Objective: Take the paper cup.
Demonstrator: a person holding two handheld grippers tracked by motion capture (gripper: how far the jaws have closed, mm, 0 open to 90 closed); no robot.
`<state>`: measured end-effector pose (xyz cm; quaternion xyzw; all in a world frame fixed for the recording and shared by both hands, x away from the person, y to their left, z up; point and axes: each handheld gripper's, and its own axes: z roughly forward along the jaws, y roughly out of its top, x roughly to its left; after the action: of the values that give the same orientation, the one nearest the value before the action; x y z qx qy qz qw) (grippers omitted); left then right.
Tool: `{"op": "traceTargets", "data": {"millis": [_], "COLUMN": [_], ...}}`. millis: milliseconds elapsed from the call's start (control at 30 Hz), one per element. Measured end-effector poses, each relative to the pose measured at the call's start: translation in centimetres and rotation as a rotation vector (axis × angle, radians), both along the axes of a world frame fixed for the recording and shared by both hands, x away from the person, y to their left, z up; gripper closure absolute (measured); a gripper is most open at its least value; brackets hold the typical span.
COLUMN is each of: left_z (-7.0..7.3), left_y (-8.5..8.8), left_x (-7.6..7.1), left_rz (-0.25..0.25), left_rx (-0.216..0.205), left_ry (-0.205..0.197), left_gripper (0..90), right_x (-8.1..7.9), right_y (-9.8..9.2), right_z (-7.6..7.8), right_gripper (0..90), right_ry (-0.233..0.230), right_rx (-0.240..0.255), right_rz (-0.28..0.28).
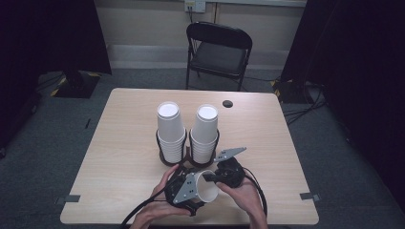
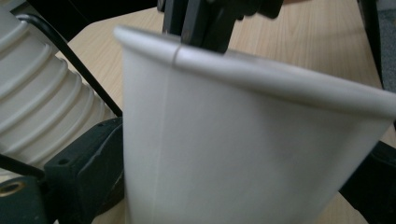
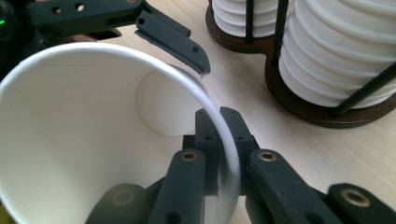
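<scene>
High view: single white paper cup [image 1: 206,187] on its side near the front edge of the wooden table [image 1: 119,143], held between both tools. Right gripper [image 3: 223,154] is clamped on the cup's rim, one jaw inside, one outside. Left gripper [image 1: 184,188] has its jaws around the cup's body, gripping it. Just behind: two stacks of paper cups [image 1: 171,130] in a dark wire holder [image 1: 187,155].
</scene>
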<state>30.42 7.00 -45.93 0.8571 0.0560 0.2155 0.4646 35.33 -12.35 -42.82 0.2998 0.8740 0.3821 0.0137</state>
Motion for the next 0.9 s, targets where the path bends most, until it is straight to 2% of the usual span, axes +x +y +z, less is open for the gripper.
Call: {"op": "traceTargets", "data": {"millis": [67, 167, 300, 500, 533, 633, 733, 900], "left_z": [0.3, 0.6, 0.6, 0.4, 0.4, 0.5, 0.6, 0.4], "left_y": [-0.1, -0.2, -0.3, -0.2, -0.1, 0.0, 0.4, 1.0], "left_x": [0.0, -0.1, -0.1, 0.0, 0.1, 0.2, 0.4, 0.8], "left_rz": [-0.004, -0.011, 0.004, 0.015, 0.015, 0.019, 0.03, 0.059], "left_rx": [0.005, -0.024, -0.038, -0.065, -0.056, -0.082, -0.093, -0.129], "left_ry": [-0.005, -0.006, -0.023, 0.009, 0.008, 0.033, 0.048, 0.071], "left_gripper": [4.2, 4.2, 6.3, 8.4, 8.6, 9.0, 9.4, 9.5], "right_x": [0.1, 0.1, 0.0, 0.0, 0.0, 0.0, 0.0, -0.2], "right_y": [0.2, 0.6, 0.9, 0.8, 0.8, 0.8, 0.7, 0.6], "right_z": [-0.1, -0.2, -0.3, -0.3, -0.3, -0.3, -0.3, -0.2], "right_gripper": [85.3, 85.4, 86.8, 87.2, 87.1, 85.8, 80.9, 71.6], "right_ry": [0.01, 0.022, 0.029, 0.033, 0.031, 0.036, 0.034, 0.026], "right_rx": [0.005, 0.005, 0.011, 0.022, 0.026, 0.033, 0.036, 0.069], "right_rz": [-0.003, -0.004, 0.0, -0.018, -0.02, -0.023, -0.03, -0.059]}}
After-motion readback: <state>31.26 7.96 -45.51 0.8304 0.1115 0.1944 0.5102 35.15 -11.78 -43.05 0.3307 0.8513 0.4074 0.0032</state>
